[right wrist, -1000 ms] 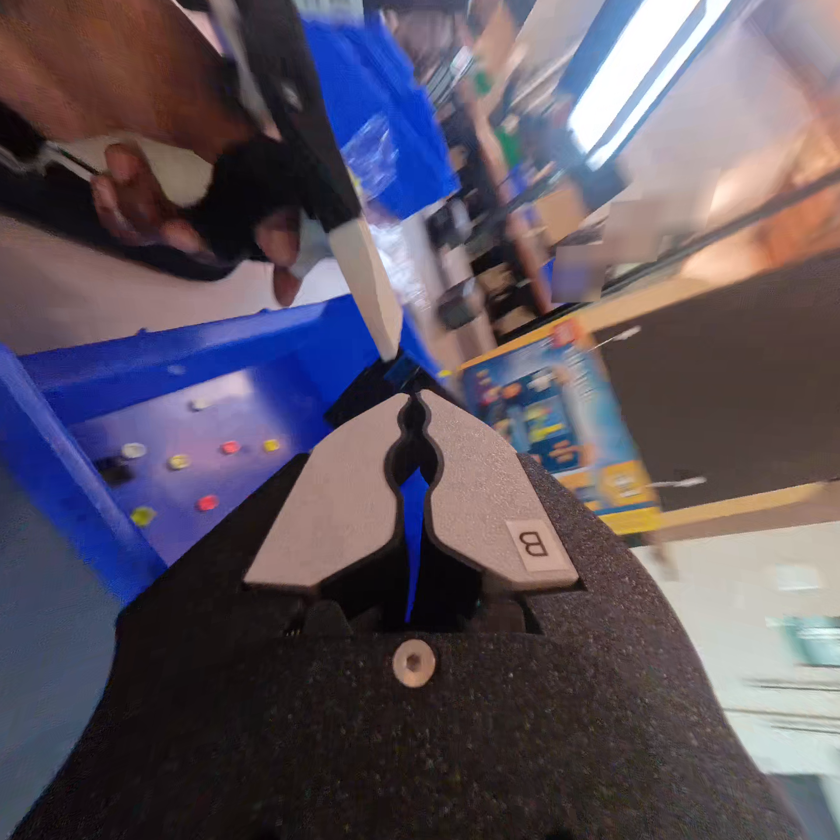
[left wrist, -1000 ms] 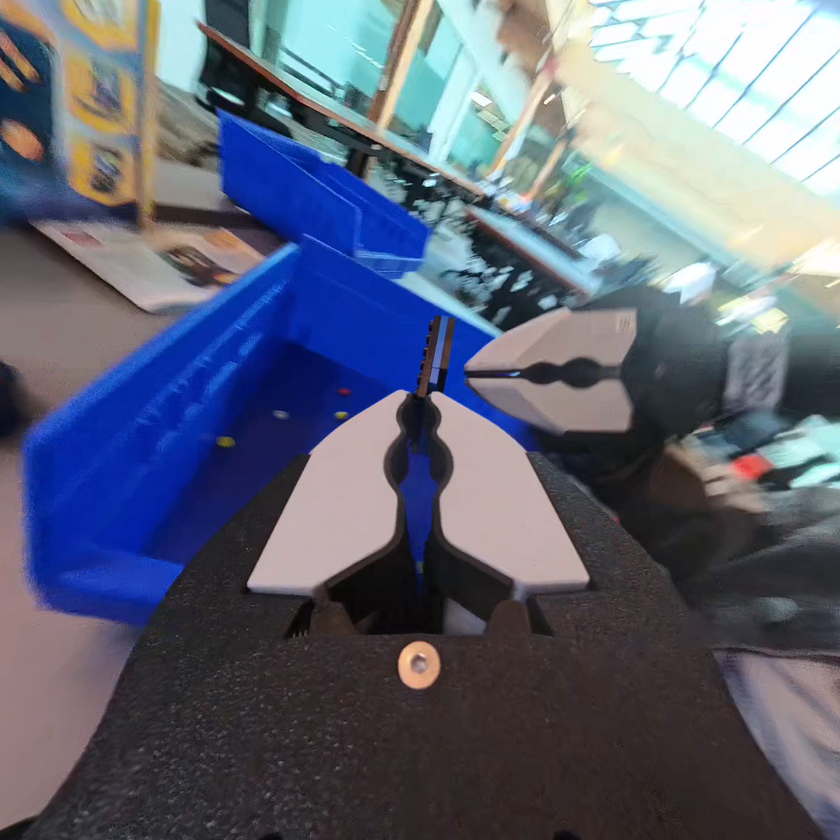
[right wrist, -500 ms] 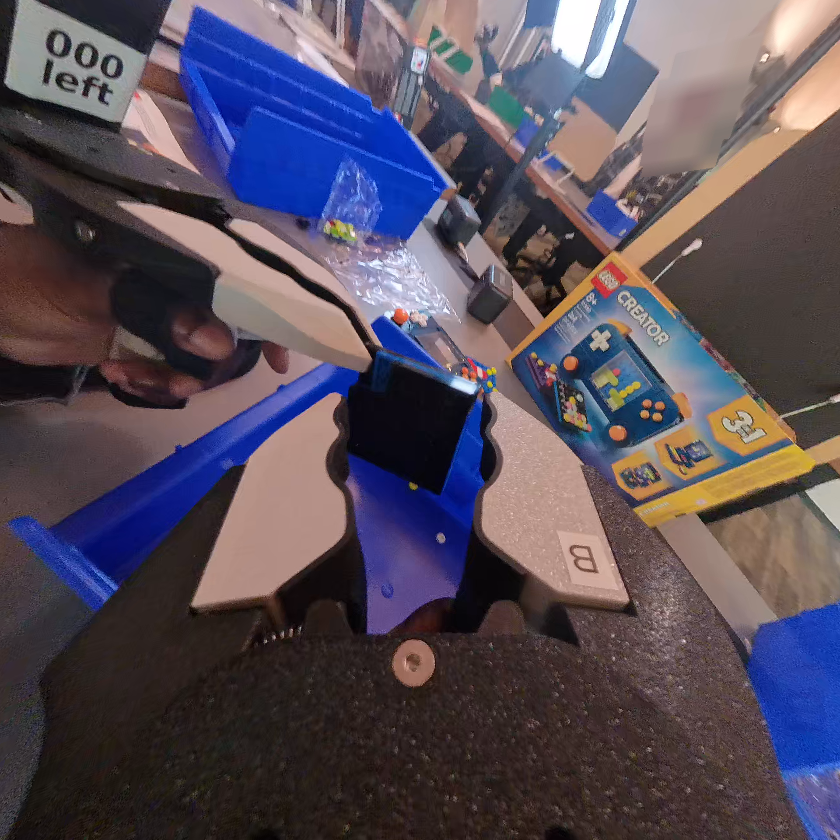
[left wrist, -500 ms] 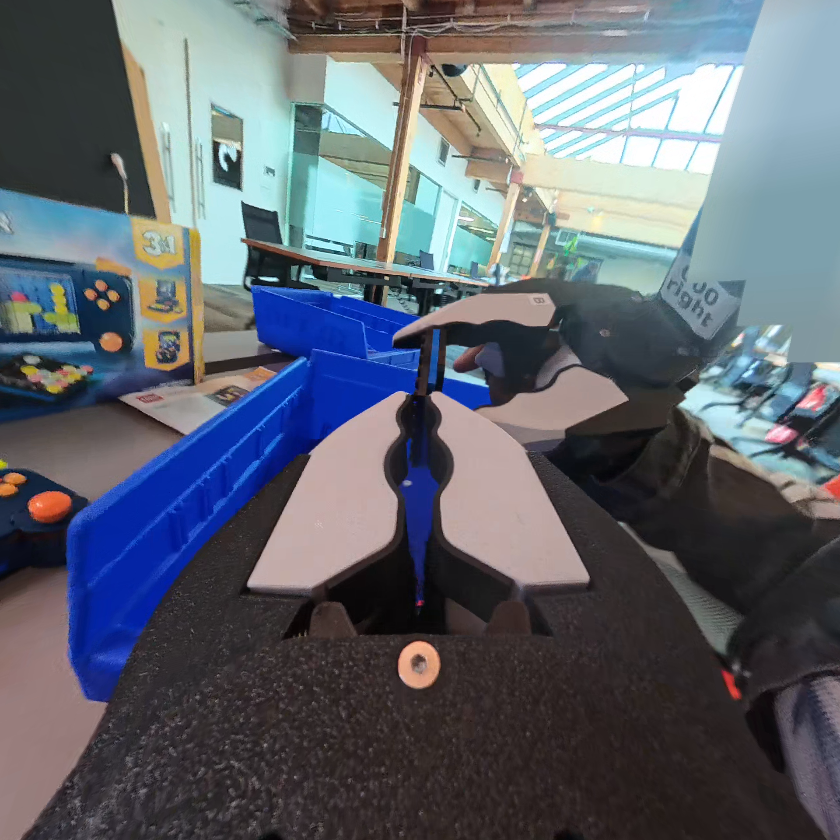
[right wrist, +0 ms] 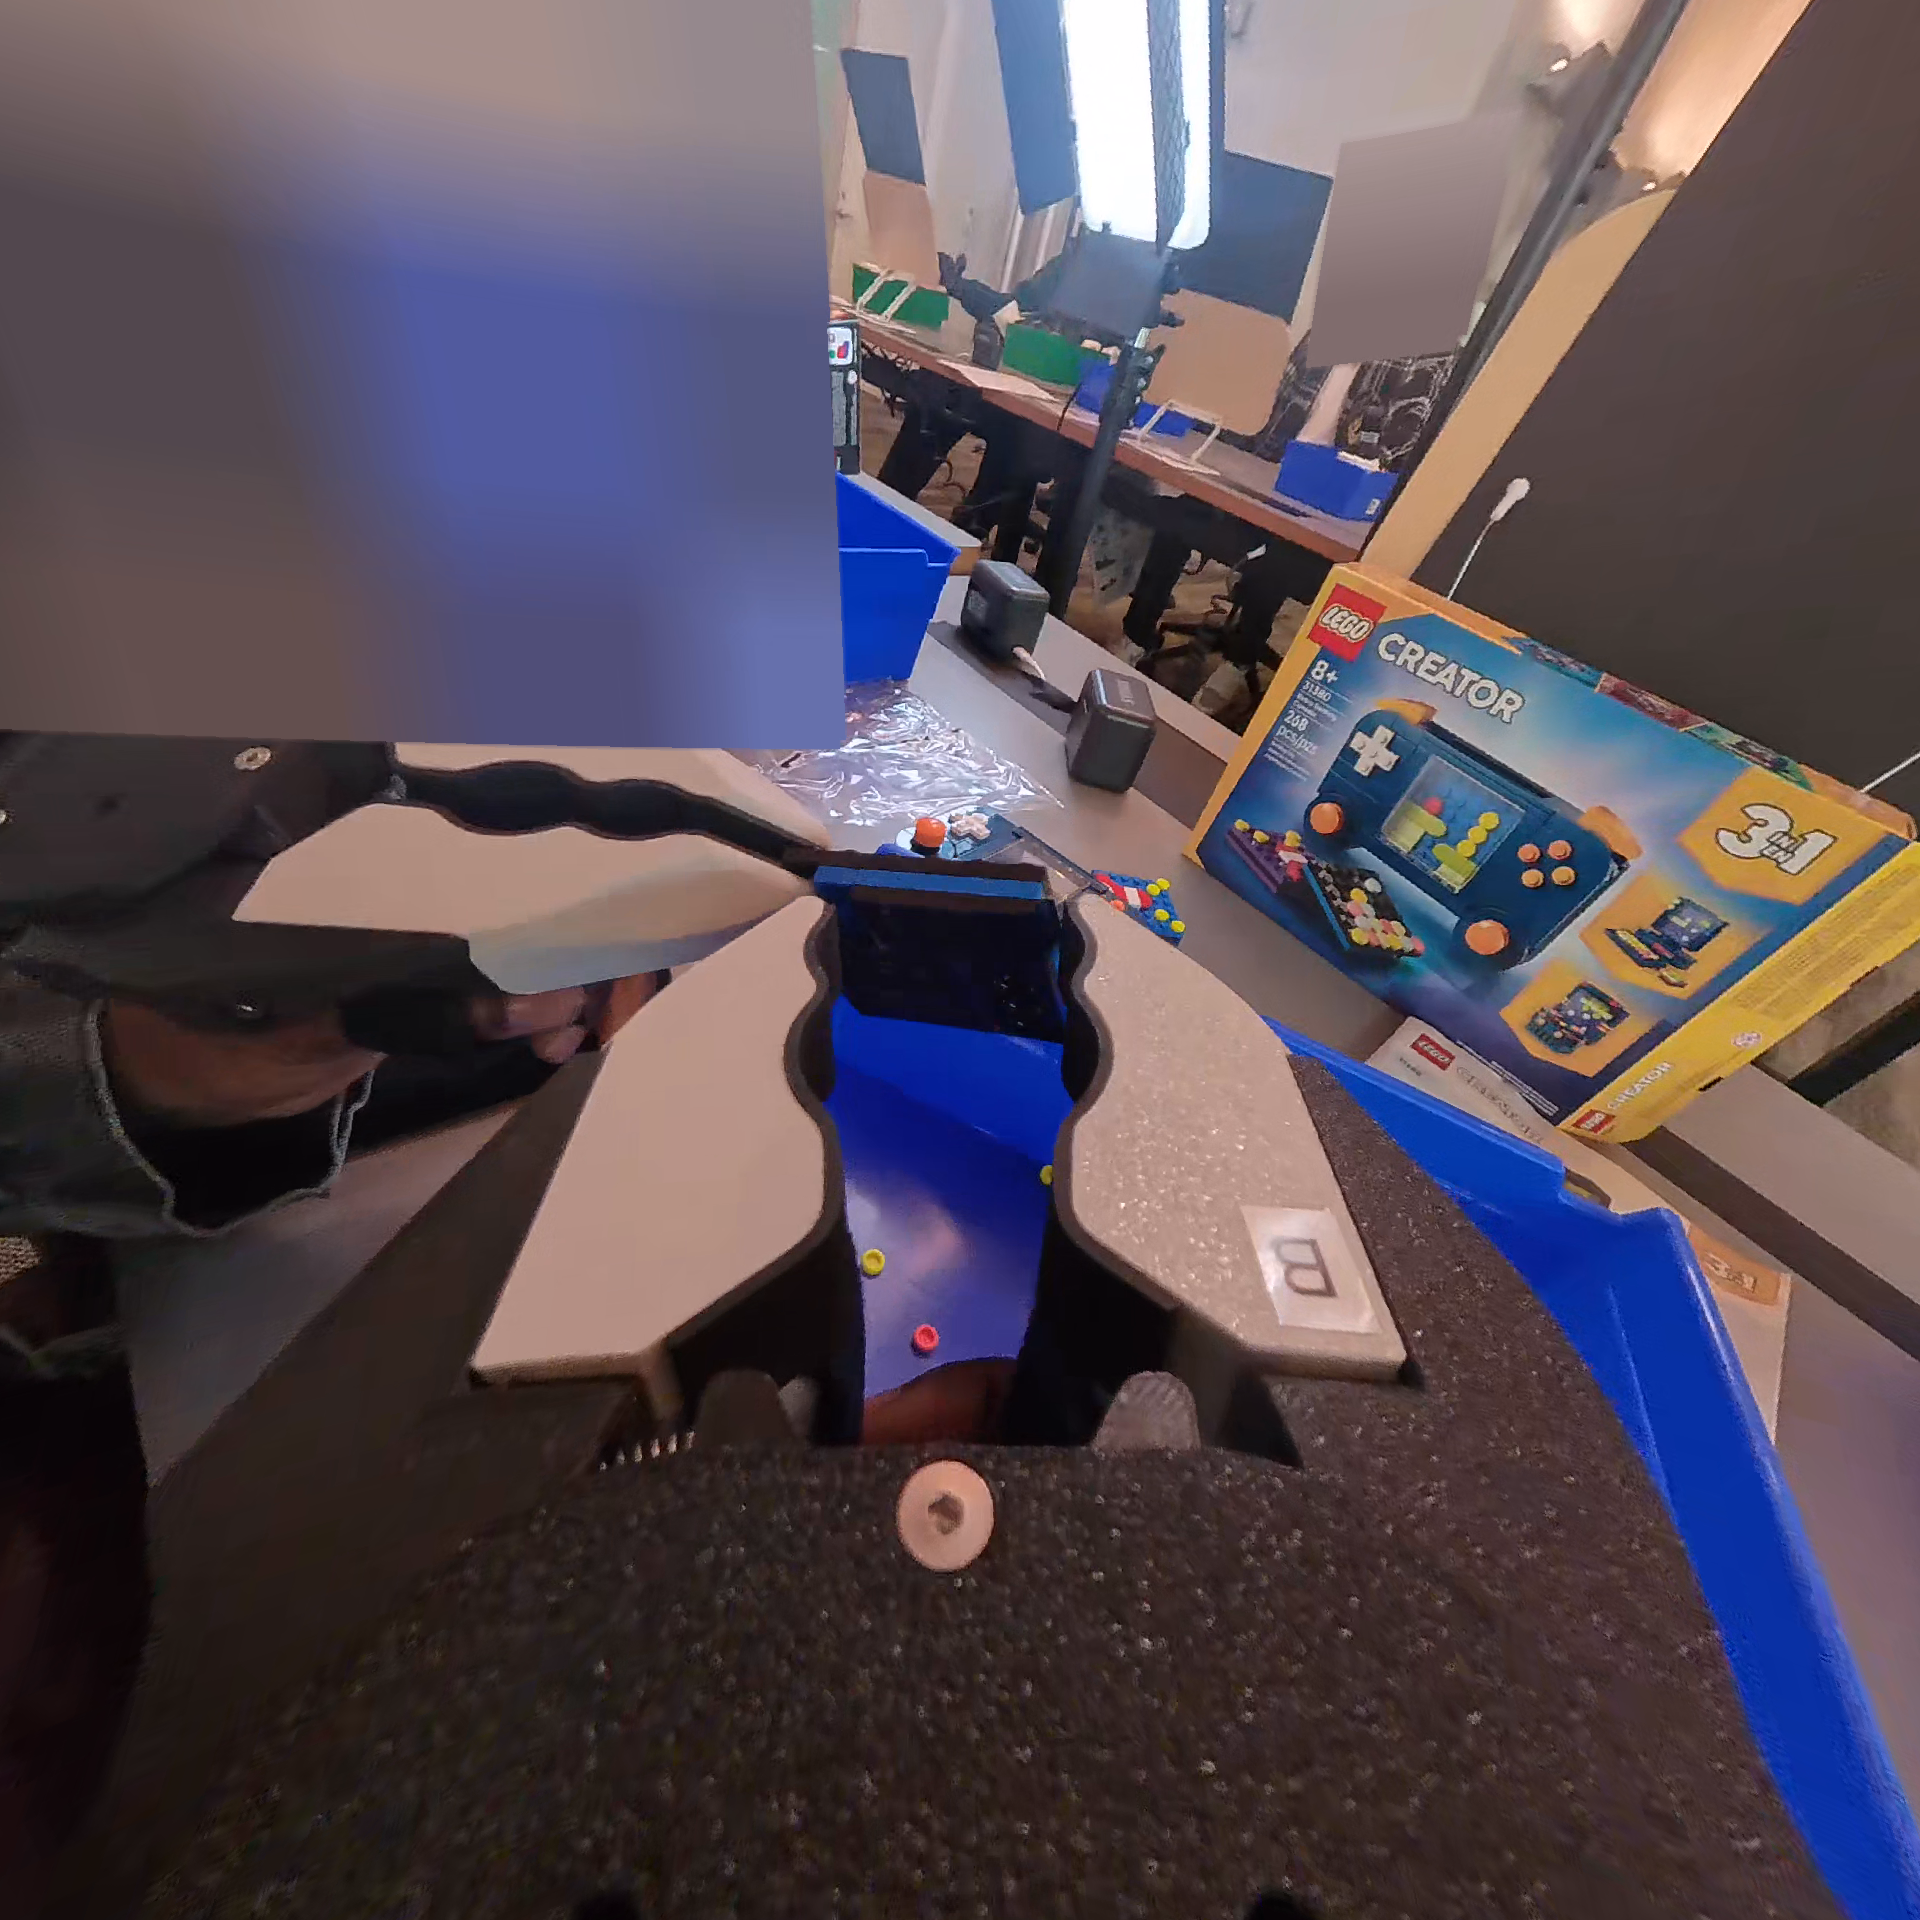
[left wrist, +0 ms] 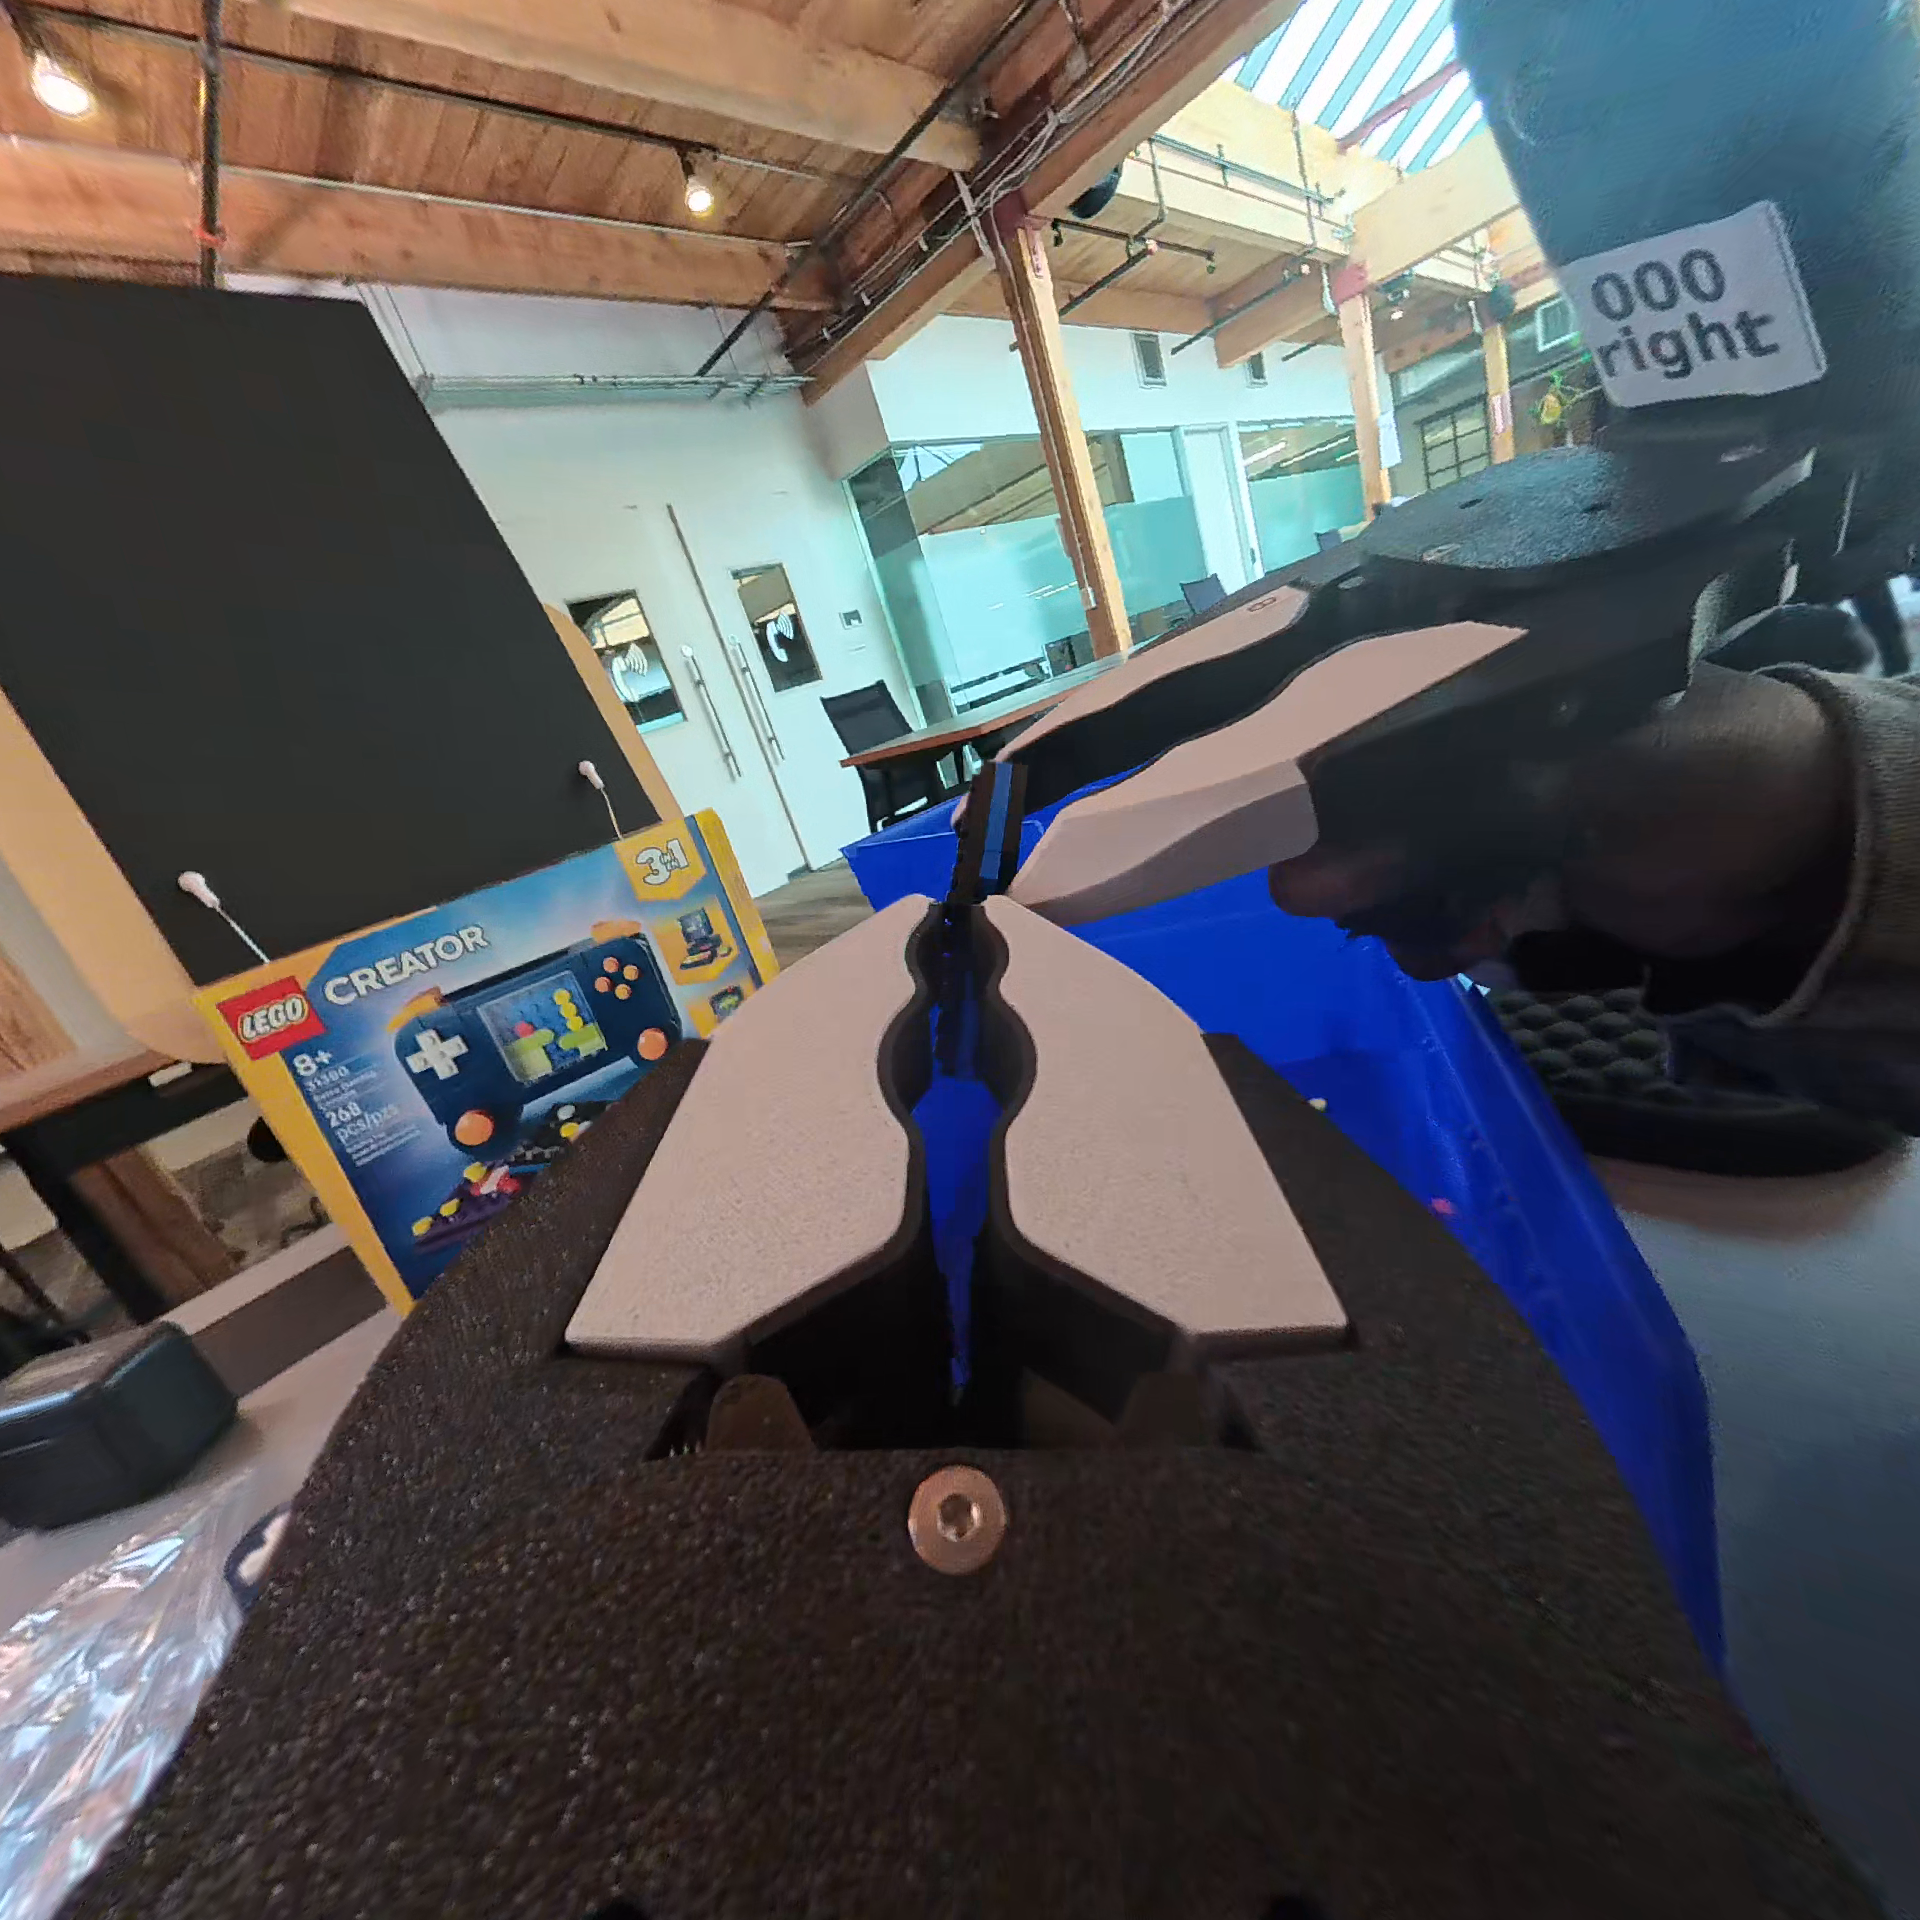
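Observation:
A flat black-and-blue brick plate is held over a blue bin. My left gripper is shut on the plate, which shows edge-on and sticks up past the fingertips. My right gripper straddles the plate's width, with both fingers touching its side edges. In the left wrist view the right gripper comes in from the right. In the right wrist view the left gripper comes in from the left and pinches the plate's top corner. Small yellow and red studs lie on the bin floor.
A brick-set box stands at the back right and also shows in the left wrist view. A partly built dark blue model, clear plastic bags, a black adapter, a booklet and a second blue bin are on the table. Less than 4 cm separates the two grippers' tips.
My right gripper opened from shut, moved around the plate, then closed onto its side edges. Both grippers tilted up from the bin. My left gripper kept its hold.

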Action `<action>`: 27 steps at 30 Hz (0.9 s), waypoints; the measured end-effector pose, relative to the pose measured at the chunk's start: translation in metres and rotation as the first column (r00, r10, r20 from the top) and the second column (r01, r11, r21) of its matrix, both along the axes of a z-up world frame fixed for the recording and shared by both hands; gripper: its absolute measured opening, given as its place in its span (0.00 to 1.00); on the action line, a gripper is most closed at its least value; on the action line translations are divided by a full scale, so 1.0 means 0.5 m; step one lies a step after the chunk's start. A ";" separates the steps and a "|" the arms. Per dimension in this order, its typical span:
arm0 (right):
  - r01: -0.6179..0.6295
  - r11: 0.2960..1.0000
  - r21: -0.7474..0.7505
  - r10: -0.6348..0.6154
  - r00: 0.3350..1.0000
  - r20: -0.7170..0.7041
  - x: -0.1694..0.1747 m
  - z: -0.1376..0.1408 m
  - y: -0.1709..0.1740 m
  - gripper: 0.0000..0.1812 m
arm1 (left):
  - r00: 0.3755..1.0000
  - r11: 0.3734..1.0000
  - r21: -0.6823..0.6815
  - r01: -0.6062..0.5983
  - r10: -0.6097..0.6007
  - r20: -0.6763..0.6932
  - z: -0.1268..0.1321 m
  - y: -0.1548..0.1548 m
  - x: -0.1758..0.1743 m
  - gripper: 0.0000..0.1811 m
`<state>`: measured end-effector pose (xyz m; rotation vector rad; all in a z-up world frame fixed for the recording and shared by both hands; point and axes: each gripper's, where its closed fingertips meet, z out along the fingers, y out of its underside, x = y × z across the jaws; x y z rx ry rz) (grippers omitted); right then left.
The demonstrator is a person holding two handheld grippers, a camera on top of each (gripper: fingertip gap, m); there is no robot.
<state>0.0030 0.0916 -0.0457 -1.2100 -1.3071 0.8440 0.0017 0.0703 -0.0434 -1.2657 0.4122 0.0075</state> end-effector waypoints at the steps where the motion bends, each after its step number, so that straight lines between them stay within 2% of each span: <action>1: -0.001 1.000 0.013 0.001 1.000 0.005 0.000 -0.002 -0.001 0.22 | 1.000 1.000 0.009 0.007 -0.007 -0.009 0.001 -0.002 0.002 0.01; 8: 0.063 0.985 0.158 -0.071 0.997 0.043 0.008 -0.001 0.001 0.19 | 0.997 1.000 0.010 -0.015 0.016 -0.077 -0.003 -0.002 0.005 0.02; 11: 0.085 0.965 0.248 -0.100 0.994 0.046 0.014 0.001 0.000 0.19 | 0.998 1.000 -0.011 0.014 -0.015 -0.066 -0.005 -0.003 0.008 0.02; 14: 0.082 0.934 0.347 -0.116 0.990 0.079 0.018 0.000 -0.002 0.19 | 0.992 0.998 -0.045 0.032 -0.037 -0.122 -0.013 -0.002 0.011 0.02; 20: -0.043 0.902 0.429 -0.043 0.981 0.189 0.025 -0.018 -0.012 0.19 | 0.951 0.992 -0.115 0.044 -0.077 -0.298 -0.033 0.000 0.020 0.11; 23: -0.139 0.873 0.467 0.000 0.958 0.286 0.028 -0.037 -0.020 0.19 | 0.915 0.967 -0.223 0.120 -0.195 -0.353 -0.064 -0.006 0.040 0.06; 25: -0.198 0.839 0.507 0.017 0.941 0.339 0.030 -0.046 -0.026 0.19 | 0.917 0.951 -0.262 0.161 -0.242 -0.317 -0.074 -0.010 0.043 0.05; 27: -0.233 0.818 0.526 0.046 0.938 0.344 0.032 -0.042 -0.033 0.19 | 0.939 0.924 -0.300 0.239 -0.299 -0.171 -0.071 -0.016 0.046 0.05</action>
